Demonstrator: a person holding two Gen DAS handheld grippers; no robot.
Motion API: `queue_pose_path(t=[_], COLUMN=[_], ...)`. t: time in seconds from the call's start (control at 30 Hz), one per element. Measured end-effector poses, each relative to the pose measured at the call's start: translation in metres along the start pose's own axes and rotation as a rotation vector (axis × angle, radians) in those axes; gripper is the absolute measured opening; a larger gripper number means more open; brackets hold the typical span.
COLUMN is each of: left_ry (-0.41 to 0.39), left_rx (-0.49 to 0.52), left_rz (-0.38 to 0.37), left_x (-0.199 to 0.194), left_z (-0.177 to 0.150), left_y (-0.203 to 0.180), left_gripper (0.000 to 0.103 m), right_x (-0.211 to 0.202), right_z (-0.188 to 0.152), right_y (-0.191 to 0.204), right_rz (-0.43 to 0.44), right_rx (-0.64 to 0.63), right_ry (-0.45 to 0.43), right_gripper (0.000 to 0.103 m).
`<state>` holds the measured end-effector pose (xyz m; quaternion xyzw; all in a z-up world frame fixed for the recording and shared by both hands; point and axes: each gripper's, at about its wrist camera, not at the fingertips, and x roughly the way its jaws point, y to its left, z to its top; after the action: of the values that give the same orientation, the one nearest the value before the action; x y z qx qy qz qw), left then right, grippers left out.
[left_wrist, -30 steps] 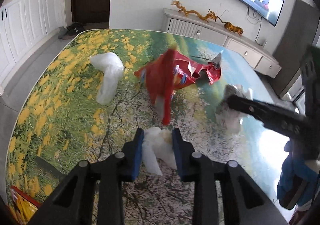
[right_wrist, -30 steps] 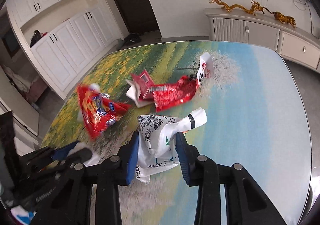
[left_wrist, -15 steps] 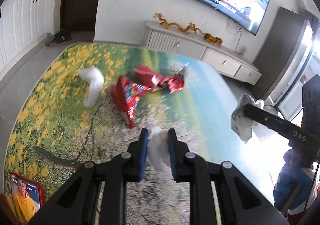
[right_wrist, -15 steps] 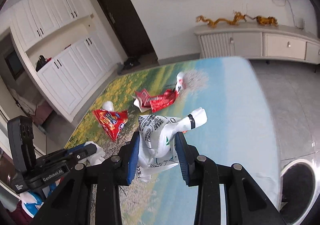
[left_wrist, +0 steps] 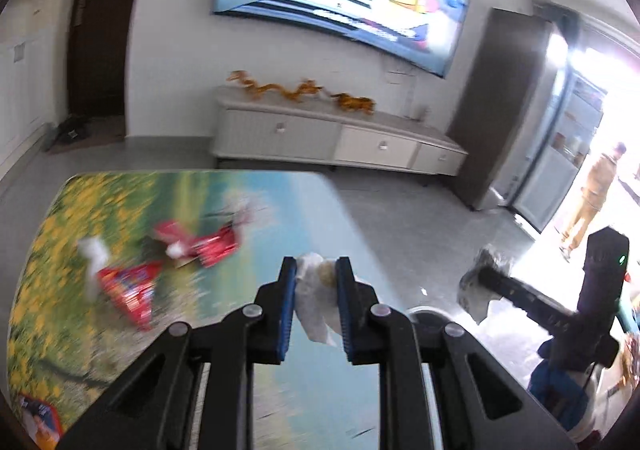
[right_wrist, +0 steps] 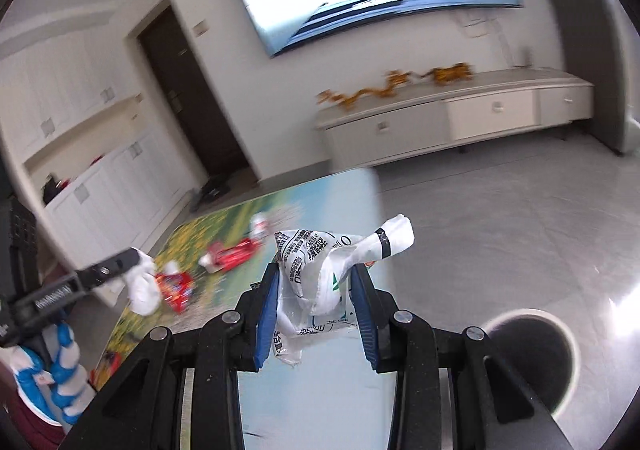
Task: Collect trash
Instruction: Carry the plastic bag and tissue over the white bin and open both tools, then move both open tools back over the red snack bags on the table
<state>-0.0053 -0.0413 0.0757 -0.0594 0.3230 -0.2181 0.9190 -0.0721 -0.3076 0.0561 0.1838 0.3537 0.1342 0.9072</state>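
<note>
My left gripper (left_wrist: 316, 268) is shut on a crumpled white tissue (left_wrist: 316, 298), held above the right side of the table (left_wrist: 280, 201). My right gripper (right_wrist: 314, 276) is shut on a white printed plastic wrapper (right_wrist: 320, 270), past the table's right edge over the floor. In the left wrist view the right gripper (left_wrist: 486, 272) shows at the right with its wrapper (left_wrist: 476, 290). In the right wrist view the left gripper (right_wrist: 132, 260) shows at the left with its tissue (right_wrist: 142, 286). Red snack bags (left_wrist: 132, 286) (left_wrist: 208, 244) and a white wad (left_wrist: 92, 252) lie on the table.
A round bin with a dark opening (right_wrist: 524, 366) stands on the grey floor at the lower right; its rim (left_wrist: 430, 316) peeks out behind my left fingers. A phone (left_wrist: 38, 416) lies at the table's near left corner. A white TV cabinet (left_wrist: 336, 137) lines the far wall.
Both grippers have risen off the table with their trash and swung right, toward the table's edge. The bin has come into the right wrist view.
</note>
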Motion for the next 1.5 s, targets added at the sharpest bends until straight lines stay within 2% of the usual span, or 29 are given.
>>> queue_pose_path(t=[0.2,0.33,0.57,0.8,0.9,0.97,1.0,1.03,1.17,1.5], left_ry=[0.051,0.143,0.349,0.491,0.539,0.564,0.574,0.578,0.576,0.410], left_rx=[0.113,0.189,0.275,0.275,0.260,0.250,0.244,0.239,0.250,0.259], left_rz=[-0.099,-0.146,-0.183,-0.200,-0.211,-0.225,-0.230,-0.231,-0.235,-0.146], left_x=[0.044,0.092,0.186,0.255,0.273,0.283,0.287,0.291,0.292,0.243], left_z=[0.017,0.011,-0.025,-0.057,-0.068,-0.074,-0.077,-0.079,-0.083,-0.066], left_y=[-0.082,-0.135,-0.199,-0.231,-0.238,-0.241,-0.242,-0.243,-0.244,-0.218], left_gripper=[0.018,0.019,0.021,0.023,0.029,0.037,0.050,0.057,0.057,0.057], right_x=[-0.038,-0.041,-0.003,0.021,0.027,0.029,0.028,0.027,0.024,0.009], right_z=[-0.004,-0.014,-0.040,-0.074,-0.083,-0.085,-0.089,-0.090,-0.092,-0.084], right_y=[-0.072,-0.113,-0.175,-0.228,-0.241,-0.247,-0.248,-0.249,-0.254,-0.236], right_rz=[-0.143,-0.240,-0.328,-0.391,-0.408,-0.417,-0.421,-0.427,-0.441,-0.416], right_rx=[0.095,0.148,0.264,0.375,0.403,0.414,0.417,0.420,0.427,0.417], right_ry=[-0.041,-0.001,0.123,0.212,0.232,0.241,0.242,0.243,0.244,0.200], right_gripper=[0.033,0.033,0.036,0.038,0.040,0.044,0.047,0.051,0.052,0.053])
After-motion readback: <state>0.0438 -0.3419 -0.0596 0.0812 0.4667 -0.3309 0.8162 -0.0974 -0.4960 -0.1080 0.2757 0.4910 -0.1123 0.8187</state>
